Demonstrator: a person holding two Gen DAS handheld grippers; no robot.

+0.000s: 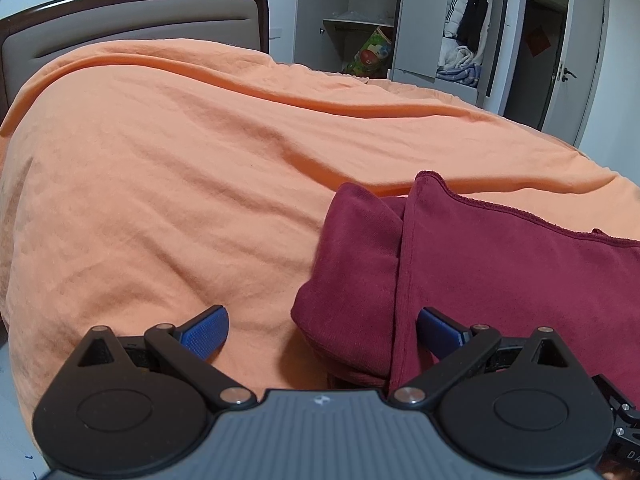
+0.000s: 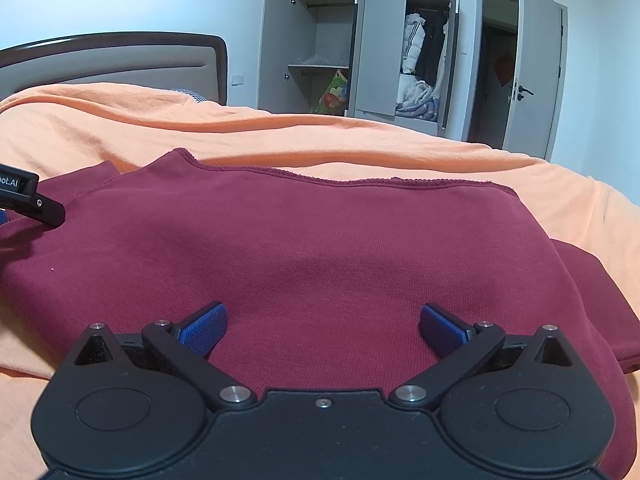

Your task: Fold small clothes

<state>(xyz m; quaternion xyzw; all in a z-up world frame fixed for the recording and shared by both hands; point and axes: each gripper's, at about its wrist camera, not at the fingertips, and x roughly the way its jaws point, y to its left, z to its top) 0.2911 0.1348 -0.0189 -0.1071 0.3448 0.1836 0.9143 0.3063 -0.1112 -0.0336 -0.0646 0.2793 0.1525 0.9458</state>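
The garment (image 2: 320,248) is plain dark maroon, its hem stitched in the same shade. Under it the bedcover (image 1: 160,184) is a flat pale orange. Both grippers, left (image 1: 322,330) and right (image 2: 323,326), are black with blue, finely ribbed pads (image 2: 204,330). Far off, the headboard (image 1: 132,24) is beige framed in dark brown, and the wardrobe (image 2: 372,48) is grey.

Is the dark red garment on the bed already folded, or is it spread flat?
Partly folded. The dark red garment has its left side turned in under the top panel, and it lies in layers on the orange bedcover.
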